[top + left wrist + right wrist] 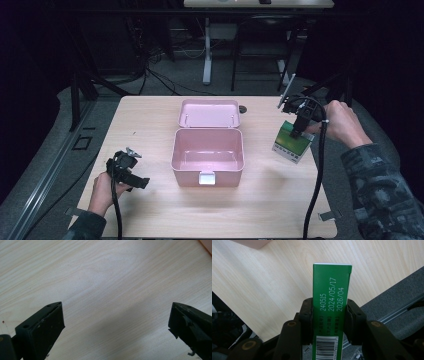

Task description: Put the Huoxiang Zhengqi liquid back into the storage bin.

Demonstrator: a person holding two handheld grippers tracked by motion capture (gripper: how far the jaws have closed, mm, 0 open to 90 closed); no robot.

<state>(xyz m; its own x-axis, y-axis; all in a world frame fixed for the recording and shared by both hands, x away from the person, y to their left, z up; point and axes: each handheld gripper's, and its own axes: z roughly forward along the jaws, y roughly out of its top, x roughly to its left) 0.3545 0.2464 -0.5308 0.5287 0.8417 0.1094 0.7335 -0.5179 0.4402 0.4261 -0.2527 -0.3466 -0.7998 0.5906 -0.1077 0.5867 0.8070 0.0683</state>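
A green and white carton (pixel 292 140) hangs above the right side of the wooden table (pixel 150 125), with my right gripper (pixel 298 131) shut on it. In the right gripper view the carton's green edge (pixel 331 302) carries printed dates and a barcode, and both black pads (pixel 307 315) press on its sides. An open pink box (pixel 208 156) with its lid (pixel 208 113) laid back stands in the table's middle. My left gripper (pixel 131 170) rests low at the front left. Its jaws stand wide apart over bare wood, left gripper (pixel 116 320) holding nothing.
A small dark round object (pixel 242 108) lies just right of the lid. A white latch (pixel 206 178) sits on the box's front wall. Beyond the far edge stand desk legs and cables on grey floor. A cable trails from each gripper.
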